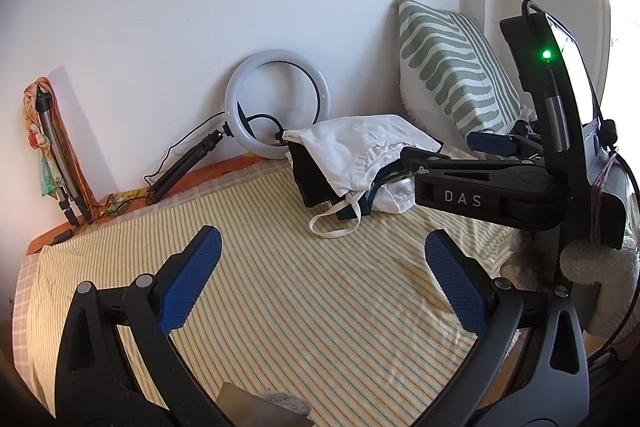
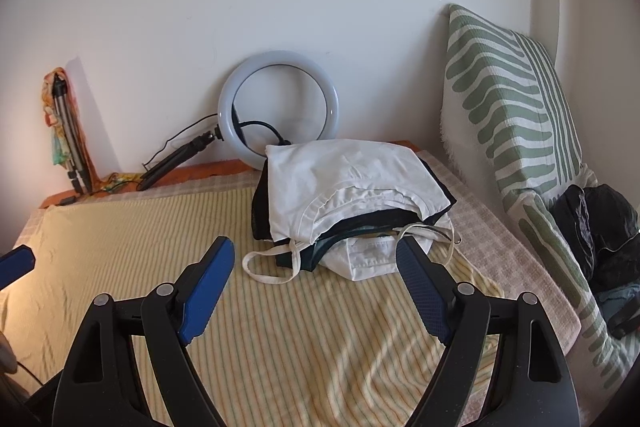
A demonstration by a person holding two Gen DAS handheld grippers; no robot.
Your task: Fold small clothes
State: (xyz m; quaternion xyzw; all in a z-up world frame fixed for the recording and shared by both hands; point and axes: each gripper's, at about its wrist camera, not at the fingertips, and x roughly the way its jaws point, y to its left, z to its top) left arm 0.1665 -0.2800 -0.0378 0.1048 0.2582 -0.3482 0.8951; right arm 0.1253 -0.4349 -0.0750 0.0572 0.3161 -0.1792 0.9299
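A small pile of clothes (image 2: 344,195), white garments over dark ones with a white strap trailing out in front, lies at the back of the striped yellow bedsheet (image 2: 280,339). The left wrist view shows the same pile of clothes (image 1: 352,159) farther off, on the bedsheet (image 1: 300,307). My right gripper (image 2: 320,259) stands open just short of the pile, nothing between its blue pads. My left gripper (image 1: 324,255) is open too, hovering over bare sheet. The right gripper's body (image 1: 480,195) crosses the right side of the left wrist view.
A white ring light (image 2: 280,107) on a small tripod leans against the back wall behind the pile. A green-striped pillow (image 2: 512,115) stands at the right, with dark clothing (image 2: 604,227) beside it. A folded tripod with a colourful cloth (image 2: 64,131) sits at the far left.
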